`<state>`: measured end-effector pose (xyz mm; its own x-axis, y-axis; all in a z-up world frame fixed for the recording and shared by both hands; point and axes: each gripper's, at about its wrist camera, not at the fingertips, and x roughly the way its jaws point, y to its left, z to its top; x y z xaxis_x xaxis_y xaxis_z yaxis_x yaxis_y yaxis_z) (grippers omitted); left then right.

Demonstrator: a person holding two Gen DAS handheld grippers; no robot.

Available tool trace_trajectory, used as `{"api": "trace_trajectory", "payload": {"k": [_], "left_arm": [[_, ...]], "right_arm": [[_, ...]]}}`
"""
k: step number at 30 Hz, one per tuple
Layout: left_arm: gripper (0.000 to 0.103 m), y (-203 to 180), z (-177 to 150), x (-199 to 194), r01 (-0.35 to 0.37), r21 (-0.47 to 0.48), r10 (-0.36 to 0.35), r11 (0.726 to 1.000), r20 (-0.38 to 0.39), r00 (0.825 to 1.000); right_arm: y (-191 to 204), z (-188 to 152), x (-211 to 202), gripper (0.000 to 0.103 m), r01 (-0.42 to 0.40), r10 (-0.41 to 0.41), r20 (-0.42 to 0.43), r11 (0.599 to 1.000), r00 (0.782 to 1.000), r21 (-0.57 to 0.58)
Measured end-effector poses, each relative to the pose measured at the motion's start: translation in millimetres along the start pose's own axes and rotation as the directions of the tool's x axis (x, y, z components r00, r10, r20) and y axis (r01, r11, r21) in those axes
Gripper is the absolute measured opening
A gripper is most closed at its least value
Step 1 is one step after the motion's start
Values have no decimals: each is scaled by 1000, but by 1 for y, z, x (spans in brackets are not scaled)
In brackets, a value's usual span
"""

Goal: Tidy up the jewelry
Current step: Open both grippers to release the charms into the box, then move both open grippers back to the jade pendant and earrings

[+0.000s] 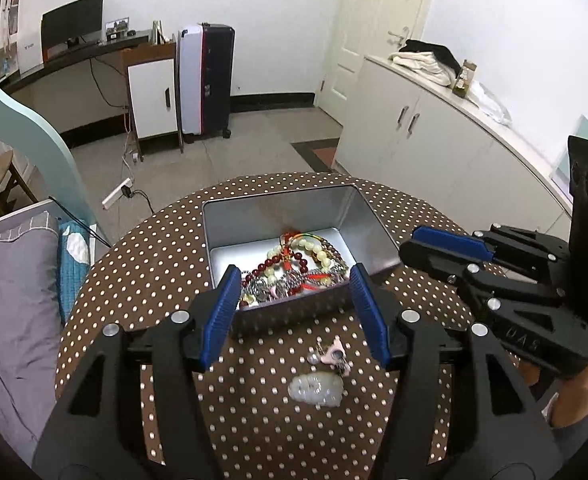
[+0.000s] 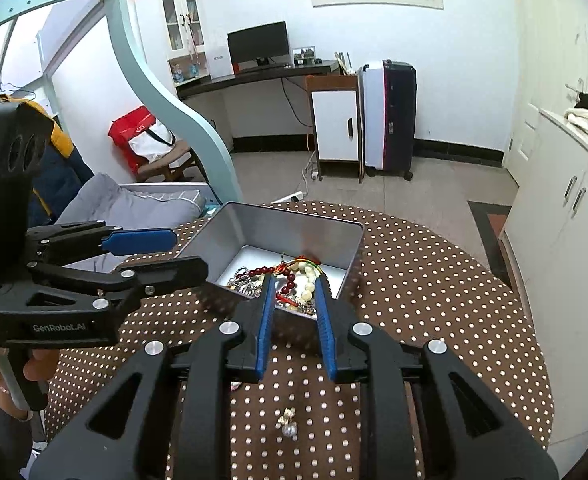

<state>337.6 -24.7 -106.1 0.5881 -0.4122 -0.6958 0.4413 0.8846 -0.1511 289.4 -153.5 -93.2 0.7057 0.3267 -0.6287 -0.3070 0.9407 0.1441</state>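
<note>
A silver metal box [image 1: 254, 216] [image 2: 278, 228] stands on the round brown polka-dot table [image 1: 142, 264] and holds a heap of bead bracelets and chains [image 1: 294, 264] [image 2: 294, 280]. My left gripper [image 1: 295, 276] is open and empty, its tips at the box's near rim. Below it on the cloth lie a white carved pendant [image 1: 315, 389] and a small pink and silver piece [image 1: 331, 354]. My right gripper [image 2: 294, 286] is open and empty, its tips over the box's near edge. A small silver earring [image 2: 288, 424] lies on the cloth beneath it.
The right gripper [image 1: 445, 244] shows in the left wrist view beside the box's right side; the left gripper [image 2: 142, 256] shows in the right wrist view at the box's left. A bed with a grey pillow [image 1: 10, 292] is left of the table, white cabinets [image 1: 433, 136] right.
</note>
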Motion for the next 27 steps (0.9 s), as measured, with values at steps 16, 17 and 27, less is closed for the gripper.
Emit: {"api": "trace_trajectory", "payload": {"k": [16, 17, 27], "left_arm": [[61, -22, -60, -7, -62, 40, 63, 997, -43, 997], [61, -22, -65, -2, -61, 41, 64, 997, -61, 996], [62, -29, -92, 29, -116, 87, 126, 989, -117, 985]], "right_arm": [[8, -50, -30, 35, 18, -19, -32, 999, 999, -27], [8, -53, -28, 35, 18, -19, -43, 1000, 999, -24], [3, -87, -11, 37, 21, -20, -118, 1000, 993, 4]]}}
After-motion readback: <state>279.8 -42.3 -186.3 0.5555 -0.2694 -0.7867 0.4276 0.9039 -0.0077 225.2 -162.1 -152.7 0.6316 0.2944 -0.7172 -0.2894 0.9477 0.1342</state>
